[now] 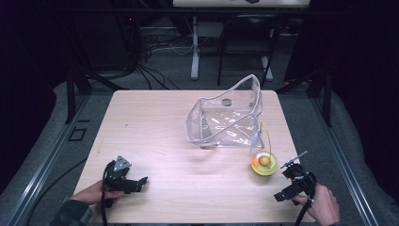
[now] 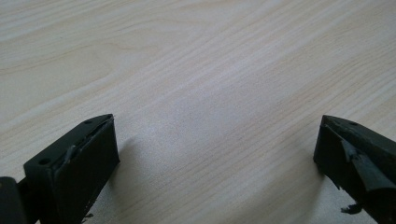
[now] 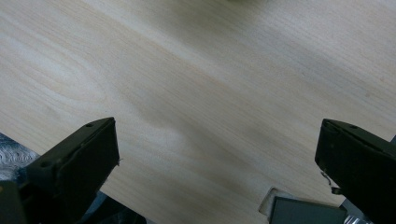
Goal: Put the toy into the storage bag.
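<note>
A clear plastic pouch (image 1: 226, 117) stands open at the middle back of the wooden table (image 1: 155, 136). Just in front of its right corner lies a small yellow-green round toy (image 1: 264, 163) with an orange ball on it and a thin cord rising toward the pouch. My left gripper (image 1: 141, 181) rests low at the front left, held by a hand, jaws open over bare wood (image 2: 210, 116). At the front right my right gripper (image 1: 281, 196) sits just right of the toy, jaws open, nothing between them (image 3: 215, 135).
Beyond the table's far edge are metal table legs (image 1: 195, 52) and loose cables on the floor (image 1: 155, 47). Grey rails (image 1: 47, 155) run along both sides of the table. The near table edge shows at the lower left of the right gripper view.
</note>
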